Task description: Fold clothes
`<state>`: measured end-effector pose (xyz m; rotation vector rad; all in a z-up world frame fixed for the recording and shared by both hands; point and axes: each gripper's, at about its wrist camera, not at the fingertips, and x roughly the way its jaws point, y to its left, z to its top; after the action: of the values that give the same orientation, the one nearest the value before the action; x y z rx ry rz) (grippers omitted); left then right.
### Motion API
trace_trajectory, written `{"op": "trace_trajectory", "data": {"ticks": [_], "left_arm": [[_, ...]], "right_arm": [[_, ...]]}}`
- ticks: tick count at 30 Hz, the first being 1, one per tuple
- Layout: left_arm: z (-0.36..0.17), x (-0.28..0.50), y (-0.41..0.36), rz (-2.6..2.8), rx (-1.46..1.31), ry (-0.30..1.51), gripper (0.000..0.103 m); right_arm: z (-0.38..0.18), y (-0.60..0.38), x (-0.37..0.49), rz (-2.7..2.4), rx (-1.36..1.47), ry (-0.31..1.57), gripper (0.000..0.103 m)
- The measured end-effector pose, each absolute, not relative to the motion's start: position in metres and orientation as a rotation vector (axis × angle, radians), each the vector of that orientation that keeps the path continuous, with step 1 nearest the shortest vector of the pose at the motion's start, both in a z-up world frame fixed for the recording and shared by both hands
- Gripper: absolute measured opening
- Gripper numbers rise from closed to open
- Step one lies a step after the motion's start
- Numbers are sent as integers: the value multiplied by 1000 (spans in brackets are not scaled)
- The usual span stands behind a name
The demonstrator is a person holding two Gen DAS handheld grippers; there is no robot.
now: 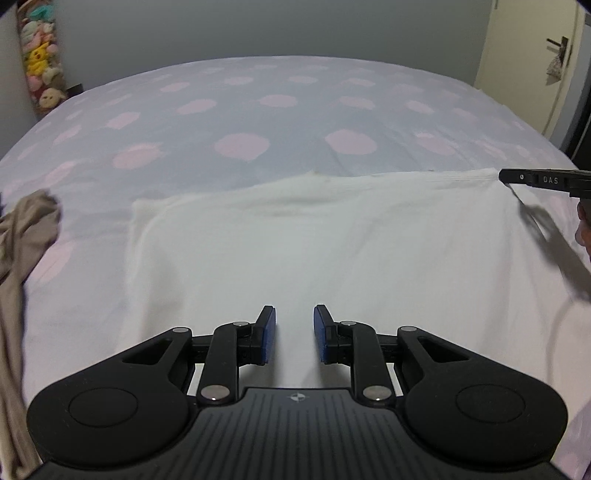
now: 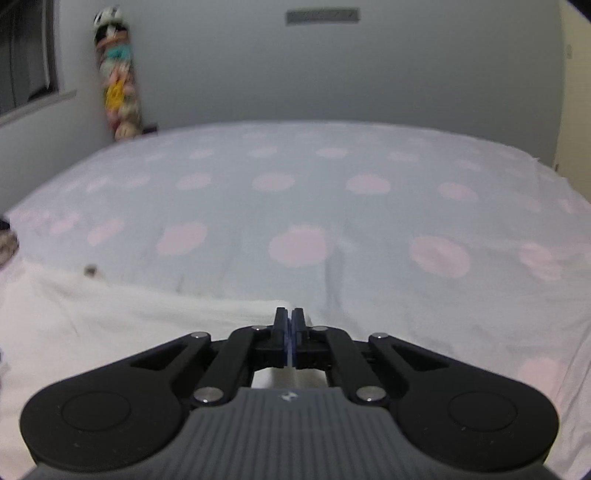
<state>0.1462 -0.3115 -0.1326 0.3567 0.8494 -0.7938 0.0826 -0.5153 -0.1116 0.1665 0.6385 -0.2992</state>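
Looking along our left tongs (image 1: pixel 294 334), we see the two blue pads (image 1: pixel 267 325) standing apart with a clear gap between them and nothing held; white cloth shows through the gap. They hover over the near middle of the white garment (image 1: pixel 314 240), which lies spread on the bed (image 1: pixel 240 110).

Our right tongs (image 2: pixel 289 328) are pressed together, pads meeting with only a thin sliver of cloth between them. They pinch the garment (image 2: pixel 110 325) at its far right corner, where a ribbed edge runs. From the left view the same right tongs (image 1: pixel 517 178) come in from the right edge as a dark bar, touching that corner, and the cloth is drawn taut toward it, with creases fanning down from the grip.

The garment's far edge runs left to right across the bed, slightly raised in the middle. Its left side looks doubled over, a rounded fold lying just inside the outer edge.

A beige garment (image 1: pixel 22 258) is bunched at the left edge of the bed, apart from the white one.

The bed wears a pale blue sheet with pink spots. Past its far left corner a tall column of stuffed toys (image 1: pixel 38 55) stands by the grey wall (image 1: pixel 258 26). At the far right is a cream door (image 1: pixel 532 62) with a dark handle.
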Motion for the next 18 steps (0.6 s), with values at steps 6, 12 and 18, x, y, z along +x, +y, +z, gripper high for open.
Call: {"op": "trace_trajectory", "data": {"ticks": [6,12,18], "left_arm": [[-121,140,-261,-720,348,862,20],[-101,123,-193,-651,290,829,21],[-105,102,-143,-626,221,858,23]], "right_arm": [[-105,-515,75,-338,204,696,31],[-86,-502,7,-344,304,714,39],[-91,-484,-76,-402,350,796,42]]}}
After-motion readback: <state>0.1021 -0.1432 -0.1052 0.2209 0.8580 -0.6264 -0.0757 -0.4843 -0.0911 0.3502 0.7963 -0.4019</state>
